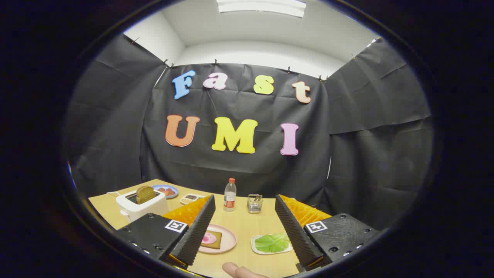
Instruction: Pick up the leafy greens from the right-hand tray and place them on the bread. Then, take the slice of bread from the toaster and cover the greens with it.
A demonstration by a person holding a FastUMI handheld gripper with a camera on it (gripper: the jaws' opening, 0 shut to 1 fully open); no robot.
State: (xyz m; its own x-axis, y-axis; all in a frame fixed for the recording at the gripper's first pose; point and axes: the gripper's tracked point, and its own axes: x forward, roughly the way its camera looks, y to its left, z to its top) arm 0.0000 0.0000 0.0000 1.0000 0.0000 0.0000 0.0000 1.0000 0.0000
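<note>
On the far left we see the toaster (141,206) with a slice of bread (145,194) standing up out of its slot, and behind it a small blue plate (166,190). Nearer us, partly behind the left finger, sits the pink plate (227,240) carrying the base bread (213,239) with a pink slice on top. Beyond it stand a water bottle (230,195) and a metal holder (254,203). Our gripper (242,216) hangs above the table (243,220) with its fingers wide apart and nothing between them. Just inside the right finger lies the white tray (257,248) with the leafy greens (272,243), untouched.

The greens look thin and floppy, so we risk pinching only an edge and dropping them short of the bread. Coming down hard could also shove the light tray. A fingertip (231,267) shows close below, near our path.
</note>
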